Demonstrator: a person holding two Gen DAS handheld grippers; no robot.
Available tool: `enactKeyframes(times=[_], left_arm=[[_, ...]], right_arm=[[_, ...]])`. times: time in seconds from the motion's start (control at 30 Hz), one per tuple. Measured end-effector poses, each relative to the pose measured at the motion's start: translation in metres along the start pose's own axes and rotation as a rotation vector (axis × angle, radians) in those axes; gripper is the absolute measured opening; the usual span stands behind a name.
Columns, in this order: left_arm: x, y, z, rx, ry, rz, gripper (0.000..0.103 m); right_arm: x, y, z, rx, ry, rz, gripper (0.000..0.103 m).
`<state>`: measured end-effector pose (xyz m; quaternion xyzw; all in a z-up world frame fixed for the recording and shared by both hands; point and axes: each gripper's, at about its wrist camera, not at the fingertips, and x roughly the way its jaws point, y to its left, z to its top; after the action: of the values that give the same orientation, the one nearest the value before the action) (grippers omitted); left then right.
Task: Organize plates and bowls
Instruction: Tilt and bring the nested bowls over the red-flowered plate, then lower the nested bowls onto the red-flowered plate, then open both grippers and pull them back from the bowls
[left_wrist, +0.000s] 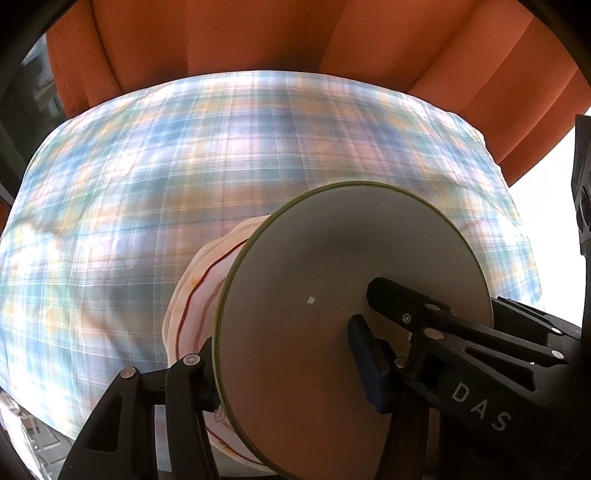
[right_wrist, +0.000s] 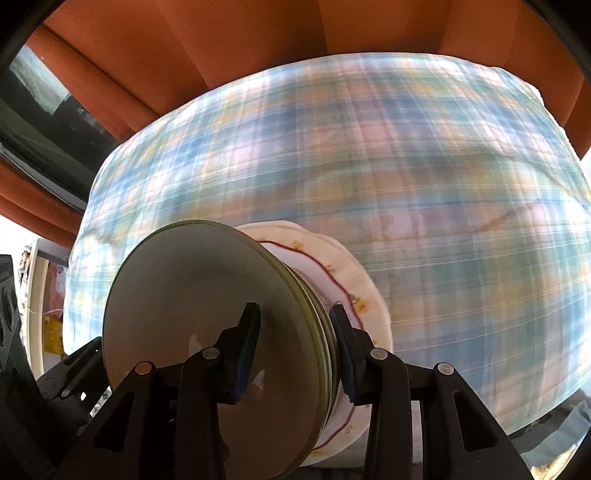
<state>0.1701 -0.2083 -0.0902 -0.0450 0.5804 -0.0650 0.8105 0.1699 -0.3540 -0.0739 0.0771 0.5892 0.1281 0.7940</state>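
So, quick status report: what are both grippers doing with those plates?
Left gripper, right gripper: both clamped on stack of green-rimmed plates plus scalloped white floral plate, held on edge. Plaid tablecloth beyond, nothing blocking.

**Two wrist cameras crowding one plate stack from opposite sides**

The left wrist fisheye is looking forward along its fingers (left_wrist: 207, 373), sitting very close to the stack of plates (left_wrist: 332, 295) filling the lower centre and right of its frame. The right wrist fisheye is facing the same stack (right_wrist: 207, 314) from the opposite side, equally near, with it filling the lower left and centre. Both views are sharing the plaid-covered table (left_wrist: 184, 166) across mid-frame and the orange curtain (left_wrist: 258, 33) along the top.
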Motion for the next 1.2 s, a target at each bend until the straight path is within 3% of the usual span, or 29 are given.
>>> enactKeyframes(times=[0.27, 0.47, 0.57, 0.73, 0.97, 1.2], left_arm=[[0.004, -0.011, -0.004, -0.016, -0.020, 0.076, 0.067], [0.000, -0.014, -0.009, -0.035, -0.037, 0.153, 0.074], [-0.008, -0.012, -0.014, -0.037, -0.059, 0.172, 0.076], [-0.026, -0.014, -0.022, 0.003, -0.144, 0.171, 0.076], [-0.056, 0.006, -0.029, 0.016, -0.281, 0.110, 0.077], [-0.083, 0.043, -0.048, 0.034, -0.359, 0.107, 0.079]], right_arm=[[0.001, -0.005, -0.003, -0.079, -0.021, 0.037, 0.043], [0.003, -0.012, -0.007, -0.091, -0.039, 0.040, 0.063], [-0.001, -0.010, -0.010, -0.107, -0.065, 0.048, 0.068], [-0.018, -0.009, -0.019, -0.091, -0.122, 0.029, 0.069], [-0.055, 0.002, -0.033, -0.047, -0.268, -0.048, 0.069], [-0.082, 0.045, -0.062, -0.044, -0.373, -0.133, 0.069]])
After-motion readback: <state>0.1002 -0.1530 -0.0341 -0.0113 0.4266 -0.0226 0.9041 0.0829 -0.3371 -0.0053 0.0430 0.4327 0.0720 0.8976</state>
